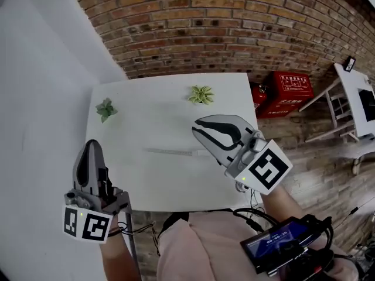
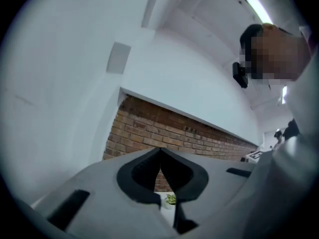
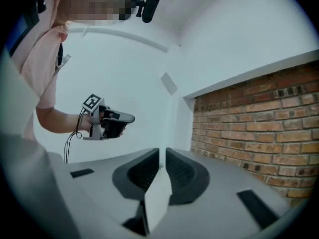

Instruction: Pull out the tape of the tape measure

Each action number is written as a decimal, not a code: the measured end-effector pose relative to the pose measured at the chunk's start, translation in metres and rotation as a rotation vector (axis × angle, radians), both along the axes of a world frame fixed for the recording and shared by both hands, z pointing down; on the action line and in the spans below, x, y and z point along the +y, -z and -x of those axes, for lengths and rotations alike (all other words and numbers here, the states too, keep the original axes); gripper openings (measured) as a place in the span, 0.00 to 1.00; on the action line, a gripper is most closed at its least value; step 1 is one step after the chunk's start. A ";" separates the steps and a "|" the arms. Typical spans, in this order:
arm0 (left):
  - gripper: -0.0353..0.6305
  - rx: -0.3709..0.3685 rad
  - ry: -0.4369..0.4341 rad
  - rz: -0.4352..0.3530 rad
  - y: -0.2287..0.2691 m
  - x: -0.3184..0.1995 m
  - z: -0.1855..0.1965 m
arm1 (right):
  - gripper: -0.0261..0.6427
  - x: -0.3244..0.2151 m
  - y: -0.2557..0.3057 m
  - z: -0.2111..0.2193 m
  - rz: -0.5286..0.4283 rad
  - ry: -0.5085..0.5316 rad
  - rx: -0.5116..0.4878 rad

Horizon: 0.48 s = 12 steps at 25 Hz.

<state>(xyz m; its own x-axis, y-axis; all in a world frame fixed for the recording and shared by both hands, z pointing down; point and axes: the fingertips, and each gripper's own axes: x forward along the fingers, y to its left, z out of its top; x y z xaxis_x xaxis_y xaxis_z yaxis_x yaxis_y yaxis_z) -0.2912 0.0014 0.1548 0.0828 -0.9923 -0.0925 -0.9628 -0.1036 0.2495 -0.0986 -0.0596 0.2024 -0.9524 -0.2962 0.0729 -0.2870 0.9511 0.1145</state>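
A pale strip of tape [image 1: 176, 152] lies flat across the middle of the white table [image 1: 146, 183]; I cannot make out the tape measure's case. My left gripper [image 1: 91, 144] is raised over the table's front left corner, its jaws shut with nothing between them; in its own view the tips [image 2: 160, 149] meet. My right gripper [image 1: 197, 127] hovers above the tape's right end, apart from it. In its own view a narrow gap [image 3: 162, 152] shows between the jaws, and they hold nothing. The left gripper [image 3: 130, 118] also appears there, held level in a hand.
Two small green plants [image 1: 106, 109] [image 1: 201, 94] stand near the table's far edge. A brick wall [image 1: 234, 22] runs behind it. Red boxes [image 1: 289, 92] and white furniture [image 1: 351, 98] are on the floor at the right. A white wall [image 1: 35, 98] is at the left.
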 end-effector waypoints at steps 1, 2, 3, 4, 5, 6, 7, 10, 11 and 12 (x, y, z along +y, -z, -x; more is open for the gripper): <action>0.06 -0.056 0.029 -0.013 0.007 0.001 -0.002 | 0.10 0.000 0.006 0.000 0.006 -0.020 -0.016; 0.06 -0.108 0.054 -0.020 0.012 0.000 -0.005 | 0.09 -0.001 0.011 0.000 0.011 -0.043 -0.030; 0.06 -0.151 0.074 -0.022 0.015 -0.001 -0.009 | 0.06 -0.002 0.015 0.000 0.013 -0.067 -0.043; 0.06 -0.180 0.090 -0.022 0.016 -0.001 -0.013 | 0.06 -0.003 0.017 0.000 0.012 -0.088 -0.053; 0.06 -0.197 0.103 -0.021 0.017 -0.001 -0.017 | 0.05 -0.002 0.019 0.000 0.010 -0.106 -0.061; 0.06 -0.207 0.115 -0.021 0.016 -0.002 -0.020 | 0.05 0.000 0.019 0.000 0.007 -0.122 -0.067; 0.06 -0.215 0.127 -0.020 0.015 -0.002 -0.022 | 0.05 0.002 0.019 0.000 0.005 -0.135 -0.074; 0.06 -0.243 0.158 -0.014 0.011 -0.001 -0.026 | 0.05 0.008 0.019 -0.002 0.000 -0.167 -0.082; 0.06 -0.251 0.165 -0.011 0.009 0.000 -0.027 | 0.05 0.010 0.018 -0.003 0.002 -0.177 -0.081; 0.06 -0.255 0.172 -0.011 0.008 0.001 -0.029 | 0.05 0.011 0.017 -0.005 0.002 -0.187 -0.078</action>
<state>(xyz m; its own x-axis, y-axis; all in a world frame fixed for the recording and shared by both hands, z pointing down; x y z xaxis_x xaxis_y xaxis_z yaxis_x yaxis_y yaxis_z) -0.2624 0.0027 0.1465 -0.0640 -0.9928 -0.1014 -0.9979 0.0646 -0.0029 -0.0939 -0.0491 0.1857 -0.8838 -0.4679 0.0015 -0.4662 0.8808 0.0829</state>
